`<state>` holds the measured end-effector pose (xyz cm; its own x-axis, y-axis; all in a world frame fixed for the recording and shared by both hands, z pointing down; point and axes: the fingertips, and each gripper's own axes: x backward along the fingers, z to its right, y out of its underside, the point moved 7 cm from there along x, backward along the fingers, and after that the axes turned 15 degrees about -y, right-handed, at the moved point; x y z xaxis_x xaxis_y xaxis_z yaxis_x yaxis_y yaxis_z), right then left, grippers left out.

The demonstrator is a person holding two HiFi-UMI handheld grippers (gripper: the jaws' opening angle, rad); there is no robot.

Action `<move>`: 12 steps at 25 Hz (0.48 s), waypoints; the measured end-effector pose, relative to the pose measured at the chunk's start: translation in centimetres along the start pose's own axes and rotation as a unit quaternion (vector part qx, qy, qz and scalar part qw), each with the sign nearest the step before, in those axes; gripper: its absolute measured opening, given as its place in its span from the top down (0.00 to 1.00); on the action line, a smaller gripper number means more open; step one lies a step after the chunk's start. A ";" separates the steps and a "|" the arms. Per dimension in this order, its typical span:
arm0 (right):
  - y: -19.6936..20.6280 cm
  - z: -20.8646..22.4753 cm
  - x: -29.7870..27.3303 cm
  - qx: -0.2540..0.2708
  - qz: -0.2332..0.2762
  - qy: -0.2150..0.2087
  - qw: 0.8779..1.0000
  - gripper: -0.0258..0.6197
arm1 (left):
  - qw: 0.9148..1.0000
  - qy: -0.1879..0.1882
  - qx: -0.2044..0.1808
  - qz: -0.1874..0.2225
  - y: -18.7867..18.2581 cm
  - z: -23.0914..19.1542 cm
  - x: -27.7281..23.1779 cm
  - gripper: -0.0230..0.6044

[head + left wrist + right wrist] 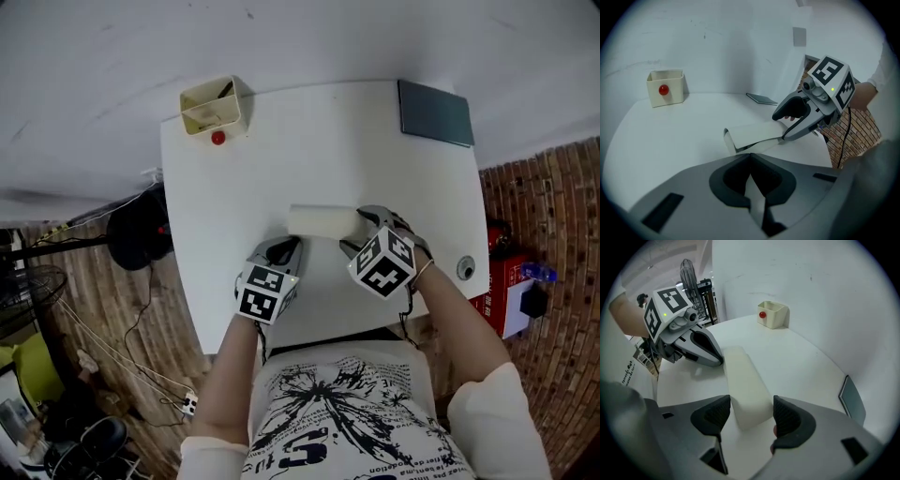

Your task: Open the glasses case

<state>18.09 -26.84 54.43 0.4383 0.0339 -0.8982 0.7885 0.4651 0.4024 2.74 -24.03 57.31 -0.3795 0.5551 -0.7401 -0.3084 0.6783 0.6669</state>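
A white glasses case [322,222] lies across the near middle of the white table [309,150]. My right gripper [361,230] is at its right end. In the right gripper view the case [745,385] runs away between the two dark pads [717,413], which touch its sides. My left gripper [292,246] is at the case's left end, its tips meeting the case's edge [721,361]. In the left gripper view the case [754,132] shows a slightly lifted flap, and a thin white edge sits pinched between the nearly closed jaws of the left gripper [751,161].
A cream box with a red knob [214,105] stands at the table's far left corner. A dark flat pad [435,113] lies at the far right corner. A round grommet [466,269] sits near the right edge. Brick floor, cables and a fan surround the table.
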 end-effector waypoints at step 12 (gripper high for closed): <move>-2.1 1.4 2.3 0.020 0.047 -0.002 0.999 0.80 | 1.000 -0.015 0.015 -0.009 -0.2 0.0 0.0 0.94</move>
<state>18.02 -29.04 51.78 0.5135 0.0729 -0.8550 0.7600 0.4239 0.4926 2.76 -24.13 57.19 -0.3483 0.5570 -0.7540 -0.2887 0.7015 0.6516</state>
